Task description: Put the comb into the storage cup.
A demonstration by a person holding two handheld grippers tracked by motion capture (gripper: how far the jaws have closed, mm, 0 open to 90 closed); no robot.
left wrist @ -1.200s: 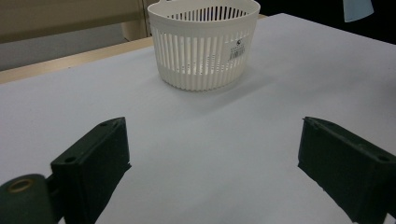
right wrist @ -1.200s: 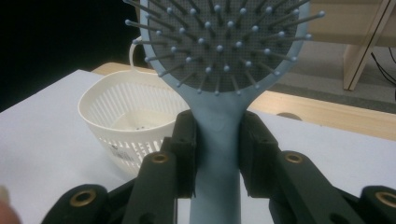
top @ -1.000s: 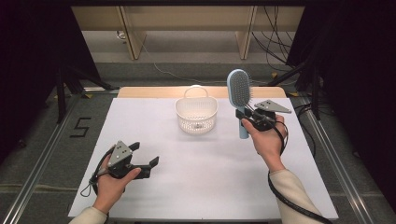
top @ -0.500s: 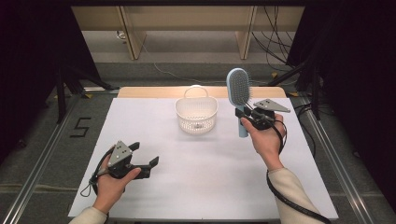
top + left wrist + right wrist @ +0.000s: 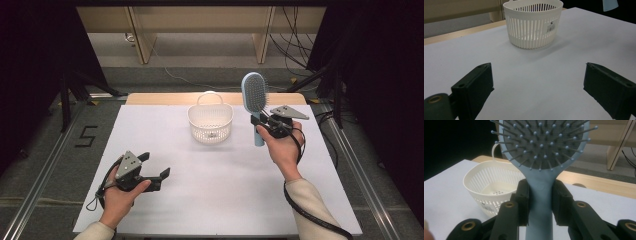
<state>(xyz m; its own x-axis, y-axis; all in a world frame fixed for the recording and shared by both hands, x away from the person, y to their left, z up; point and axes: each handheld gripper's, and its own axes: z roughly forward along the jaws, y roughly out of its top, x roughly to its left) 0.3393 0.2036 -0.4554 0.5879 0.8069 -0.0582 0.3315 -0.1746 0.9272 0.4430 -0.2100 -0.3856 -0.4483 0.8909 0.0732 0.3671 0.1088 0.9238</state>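
While upright, hairbrush (image 5: pixel 541 195) sits clamped betw. right tongs (image 5: pixel 540 202), basket (image 5: pixel 491 192) nearby.

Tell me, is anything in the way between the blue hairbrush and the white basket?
Nothing visible is. The right gripper holds the hairbrush upright by its handle, to the right of the basket. Bare white table lies between them, and the basket's top is open.

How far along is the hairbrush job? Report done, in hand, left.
Done: the right gripper has the blue hairbrush off the table, jaws clamped on its handle. In hand: the brush is held upright beside the white basket. Left: the basket is empty, so the brush probably goes in. The left gripper rests open.
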